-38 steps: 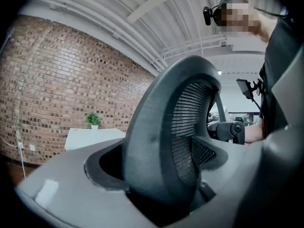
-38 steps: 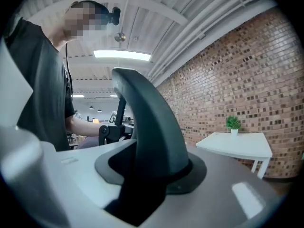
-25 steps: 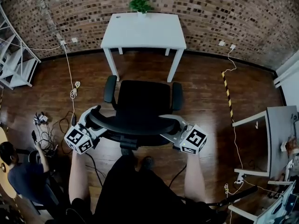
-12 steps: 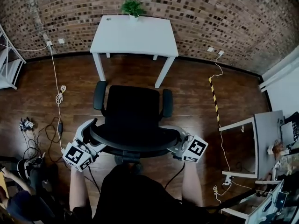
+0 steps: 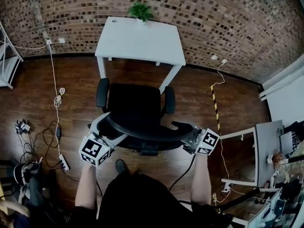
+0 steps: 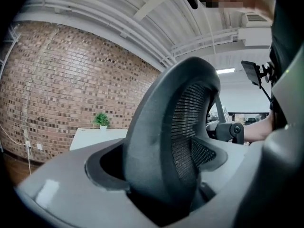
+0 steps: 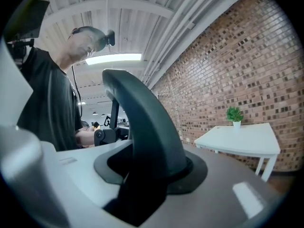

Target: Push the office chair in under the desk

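Observation:
The black office chair [image 5: 135, 106] faces the white desk [image 5: 140, 39], with its seat front close to the desk's legs. My left gripper [image 5: 107, 127] clamps the left end of the chair's curved backrest [image 5: 147, 133], and my right gripper [image 5: 186, 134] clamps the right end. In the left gripper view the mesh backrest [image 6: 164, 137] fills the gap between the jaws of that gripper [image 6: 156, 194]. In the right gripper view the backrest rim [image 7: 142, 122] stands between the jaws of that gripper [image 7: 142, 184], which have just been closing slightly on it. Both views show the desk [image 6: 90, 137] [image 7: 242, 141] ahead.
A small potted plant [image 5: 140, 11] stands at the desk's back edge against the brick wall. Cables and a power strip [image 5: 57, 127] lie on the wood floor to the left. Striped tape [image 5: 214, 106] and a grey table [image 5: 266, 141] are to the right.
The chair and both grippers have moved forward toward the desk, and the gap between seat and desk has shrunk. Both grippers stay on the backrest.

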`<state>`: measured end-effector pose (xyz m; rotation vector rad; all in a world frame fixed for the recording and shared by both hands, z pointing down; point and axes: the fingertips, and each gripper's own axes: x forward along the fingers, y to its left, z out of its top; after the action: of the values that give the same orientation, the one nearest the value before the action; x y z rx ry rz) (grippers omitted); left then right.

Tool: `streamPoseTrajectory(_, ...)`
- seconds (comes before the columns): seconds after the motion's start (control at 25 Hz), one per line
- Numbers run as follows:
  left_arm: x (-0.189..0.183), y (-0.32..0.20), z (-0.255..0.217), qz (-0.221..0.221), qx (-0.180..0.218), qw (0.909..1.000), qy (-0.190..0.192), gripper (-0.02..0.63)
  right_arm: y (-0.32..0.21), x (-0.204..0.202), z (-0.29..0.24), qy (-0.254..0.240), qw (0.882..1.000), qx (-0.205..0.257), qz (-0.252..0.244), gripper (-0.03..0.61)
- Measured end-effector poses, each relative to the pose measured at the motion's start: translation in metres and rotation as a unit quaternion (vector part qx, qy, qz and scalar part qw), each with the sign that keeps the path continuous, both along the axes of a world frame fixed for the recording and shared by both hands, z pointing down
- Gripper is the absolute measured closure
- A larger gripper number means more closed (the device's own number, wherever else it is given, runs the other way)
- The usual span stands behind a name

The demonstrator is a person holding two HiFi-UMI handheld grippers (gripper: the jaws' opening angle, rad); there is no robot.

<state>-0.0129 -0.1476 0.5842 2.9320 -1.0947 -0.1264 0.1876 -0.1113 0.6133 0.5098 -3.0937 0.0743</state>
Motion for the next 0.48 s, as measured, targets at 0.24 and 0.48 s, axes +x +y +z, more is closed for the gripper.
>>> streamPoseTrajectory(0.24, 0.013, -0.037, 0.001, -0.001, -0.005, 0.9999, -0.016, 0.106, -0.045, 0.016, 0.006, -0.019, 0.999, -0.036, 0.000, 0.385)
streamPoseTrajectory(0.48, 0.030, -0.069, 0.002, 0.004, -0.004, 0.9998, -0.018, 0.103, -0.076, 0.029, 0.001, -0.020, 0.999, -0.027, 0.019, 0.380)
